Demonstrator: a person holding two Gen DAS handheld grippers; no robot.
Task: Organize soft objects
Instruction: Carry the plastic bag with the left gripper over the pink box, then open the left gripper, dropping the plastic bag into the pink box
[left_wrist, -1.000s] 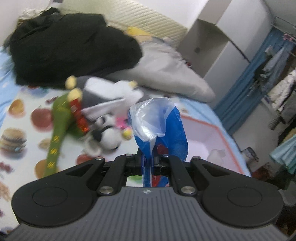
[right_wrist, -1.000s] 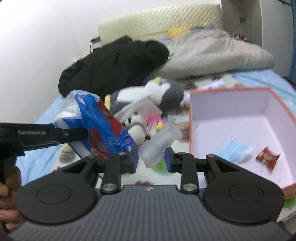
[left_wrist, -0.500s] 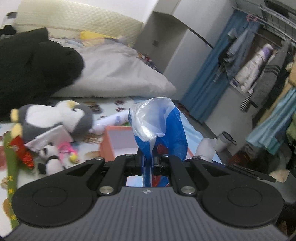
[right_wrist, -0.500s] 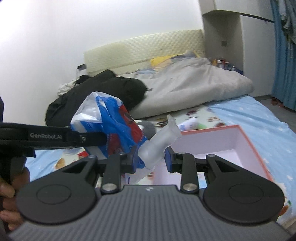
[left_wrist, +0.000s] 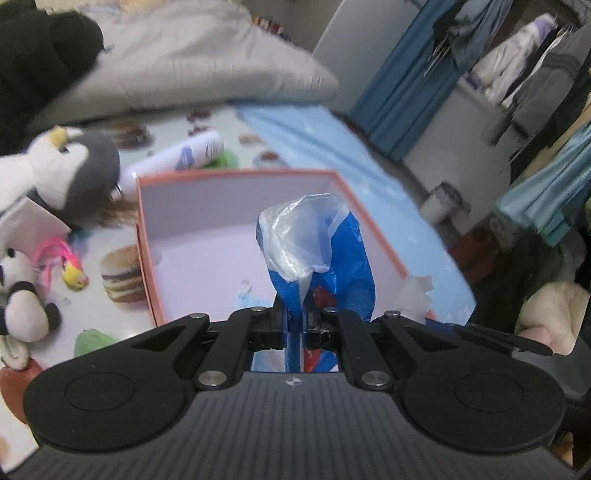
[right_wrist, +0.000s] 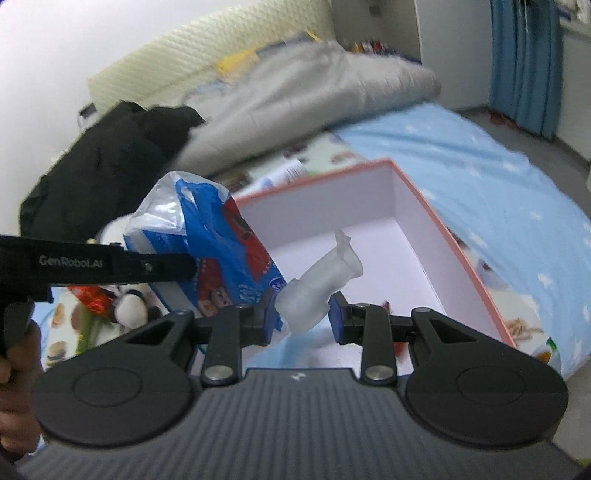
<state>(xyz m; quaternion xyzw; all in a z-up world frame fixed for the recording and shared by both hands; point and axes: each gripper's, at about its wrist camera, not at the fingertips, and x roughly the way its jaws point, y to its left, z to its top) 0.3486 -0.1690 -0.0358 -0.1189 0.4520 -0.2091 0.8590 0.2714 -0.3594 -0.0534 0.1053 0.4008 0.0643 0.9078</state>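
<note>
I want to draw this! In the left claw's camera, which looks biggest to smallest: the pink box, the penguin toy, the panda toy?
1. Pink box, easily the biggest.
2. Penguin toy.
3. Panda toy.

The penguin and panda are both cut off by the picture's edge, so their order is unsure.

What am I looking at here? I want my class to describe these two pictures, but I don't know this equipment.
No robot: a person carries a hand-held gripper in each hand, with a camera on each looking along its fingers. The left gripper is shut on a blue plastic bag. The right gripper clasps a crumpled translucent piece of plastic. Both hang over an open pink box on a bed. Beside it lie a penguin plush, a panda plush and a white tube.
</note>
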